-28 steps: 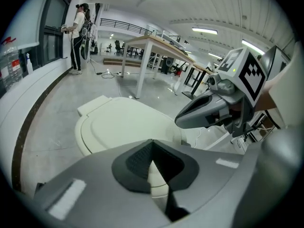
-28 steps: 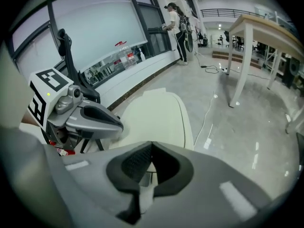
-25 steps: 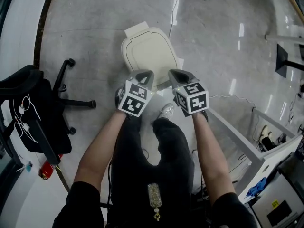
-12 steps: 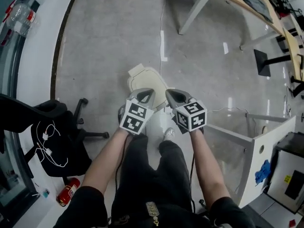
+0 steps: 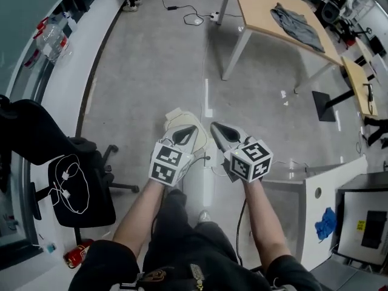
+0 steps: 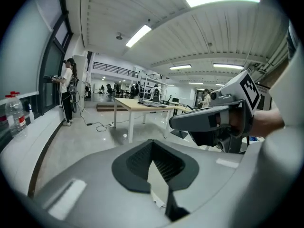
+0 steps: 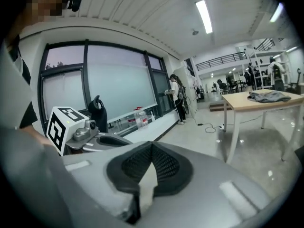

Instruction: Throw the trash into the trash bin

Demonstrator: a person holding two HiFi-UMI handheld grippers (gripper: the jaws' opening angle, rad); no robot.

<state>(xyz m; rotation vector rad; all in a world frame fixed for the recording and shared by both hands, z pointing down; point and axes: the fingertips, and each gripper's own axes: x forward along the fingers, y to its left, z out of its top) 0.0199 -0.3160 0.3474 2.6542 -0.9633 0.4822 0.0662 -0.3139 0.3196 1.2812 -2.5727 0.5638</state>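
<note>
Our left gripper [image 5: 191,129] and right gripper [image 5: 217,128] both have jaws closed on nothing. The bin [image 5: 176,119] sits on the floor, partly hidden behind them, lid down. No trash shows. The bin looks like light, stiff plastic, best taken at the lid's rim.

Left gripper [image 6: 152,144], fingers [image 6: 130,161] together, faces a table [image 6: 142,106].

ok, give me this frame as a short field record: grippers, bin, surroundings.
left hand-held gripper: shut, empty
right hand-held gripper: shut, empty
cream plastic trash bin: on grey floor, below both grippers, mostly hidden by them
trash: none visible
nearby: black office chair at left; light wooden table ahead, grey cloth on it
</note>
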